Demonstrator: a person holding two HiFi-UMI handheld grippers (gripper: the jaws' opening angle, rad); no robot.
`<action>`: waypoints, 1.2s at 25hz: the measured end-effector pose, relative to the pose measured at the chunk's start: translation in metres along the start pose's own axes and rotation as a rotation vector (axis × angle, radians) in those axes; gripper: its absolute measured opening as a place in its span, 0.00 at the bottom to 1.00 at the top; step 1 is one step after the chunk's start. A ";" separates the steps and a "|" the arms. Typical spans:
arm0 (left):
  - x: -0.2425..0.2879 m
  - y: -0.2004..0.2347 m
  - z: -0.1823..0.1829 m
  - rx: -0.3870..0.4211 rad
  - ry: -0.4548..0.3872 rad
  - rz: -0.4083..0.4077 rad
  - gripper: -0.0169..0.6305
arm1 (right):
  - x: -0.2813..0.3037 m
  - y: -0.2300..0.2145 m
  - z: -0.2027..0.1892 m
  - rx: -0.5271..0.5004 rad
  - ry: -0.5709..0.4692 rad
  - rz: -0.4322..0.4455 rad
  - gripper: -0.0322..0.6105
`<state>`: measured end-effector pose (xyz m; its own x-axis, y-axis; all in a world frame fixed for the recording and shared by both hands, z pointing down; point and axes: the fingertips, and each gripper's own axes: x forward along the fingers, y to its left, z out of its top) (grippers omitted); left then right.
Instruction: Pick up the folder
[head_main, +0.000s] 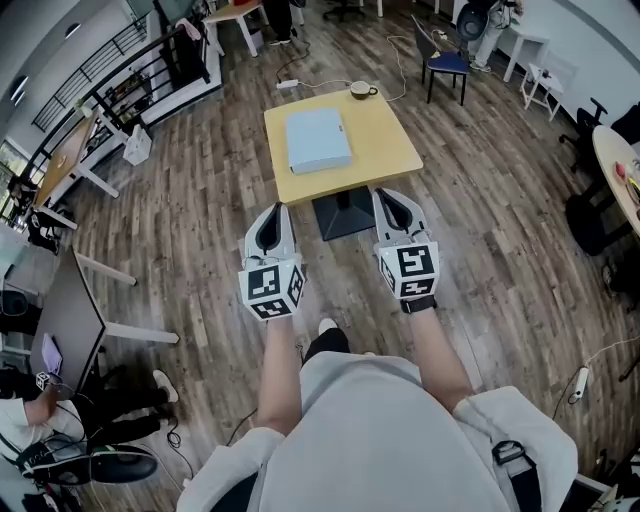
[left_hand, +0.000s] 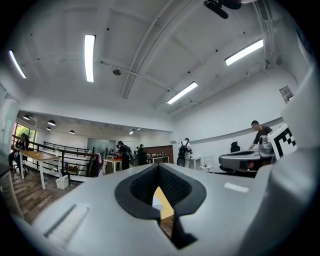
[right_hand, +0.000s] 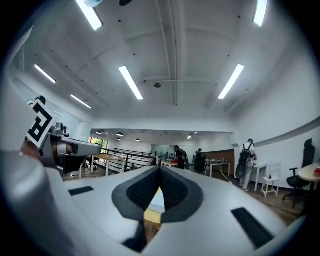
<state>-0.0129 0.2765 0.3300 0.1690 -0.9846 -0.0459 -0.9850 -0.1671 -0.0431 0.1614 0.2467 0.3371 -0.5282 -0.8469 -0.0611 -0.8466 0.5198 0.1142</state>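
A pale blue folder (head_main: 318, 140) lies flat on a small yellow table (head_main: 385, 140) ahead of me. My left gripper (head_main: 277, 210) and right gripper (head_main: 388, 198) are held level side by side, short of the table's near edge. Both are shut with nothing between the jaws. In the left gripper view the left gripper (left_hand: 158, 168) has its tips together, with a sliver of the yellow table (left_hand: 162, 207) showing below them. The right gripper (right_hand: 160, 171) looks the same in the right gripper view, where the folder (right_hand: 157, 199) and the table edge (right_hand: 151, 216) peek through the gap under its tips.
A cup on a saucer (head_main: 362, 91) stands at the table's far edge. The table's dark base (head_main: 343, 215) sits on the wood floor near my grippers. A blue chair (head_main: 443, 62) is beyond the table, desks (head_main: 70, 310) stand at the left, and people work at far tables (left_hand: 122, 155).
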 end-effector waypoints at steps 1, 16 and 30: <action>0.005 0.001 -0.003 -0.002 0.004 0.000 0.04 | 0.004 -0.002 -0.005 0.010 0.007 -0.003 0.07; 0.228 0.094 -0.007 -0.011 -0.041 -0.076 0.04 | 0.218 -0.061 -0.017 -0.027 -0.005 -0.075 0.07; 0.376 0.214 -0.043 -0.067 0.005 -0.090 0.04 | 0.404 -0.067 -0.049 -0.004 0.054 -0.091 0.07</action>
<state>-0.1622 -0.1317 0.3463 0.2571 -0.9656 -0.0401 -0.9659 -0.2580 0.0203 0.0079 -0.1353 0.3532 -0.4448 -0.8954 -0.0183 -0.8906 0.4400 0.1147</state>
